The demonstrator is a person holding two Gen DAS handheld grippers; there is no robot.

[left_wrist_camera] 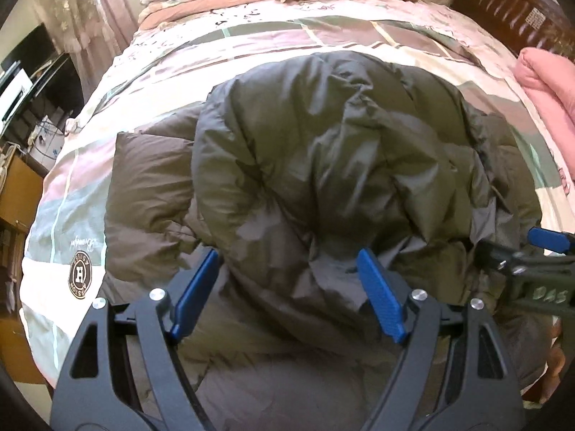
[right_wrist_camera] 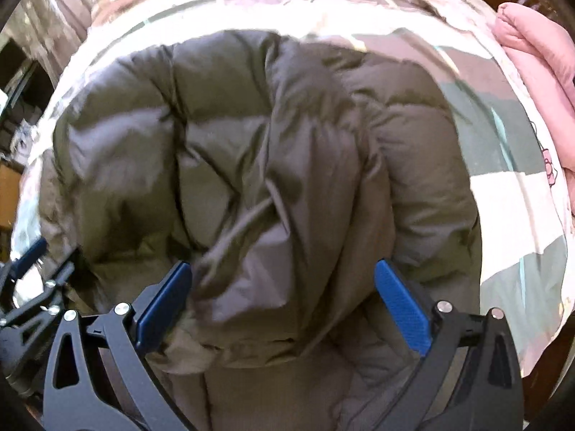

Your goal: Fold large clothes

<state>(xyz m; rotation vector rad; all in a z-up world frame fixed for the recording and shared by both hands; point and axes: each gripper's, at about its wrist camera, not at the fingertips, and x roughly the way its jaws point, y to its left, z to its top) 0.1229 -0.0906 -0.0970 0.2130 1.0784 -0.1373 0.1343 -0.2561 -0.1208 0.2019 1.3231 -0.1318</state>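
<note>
One fold at least appears made: the dark puffer jacket lies bunched in a thick doubled mound on the patchwork bedspread, with one panel spread flat at its left. Both the left gripper and the right gripper stand wide open over the near edge, gripping nothing. Squaring and flattening the bundle probably remain.

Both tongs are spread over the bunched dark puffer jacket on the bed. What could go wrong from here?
1. The puffer jacket is thick and slick-looking; the open left tongs may pinch only the shell, so the layers could slide apart.
2. The right tongs, also open, sit close beside the left ones and could collide.
3. The jacket is piled unevenly on the quilt, so a fold may spring back.
</note>
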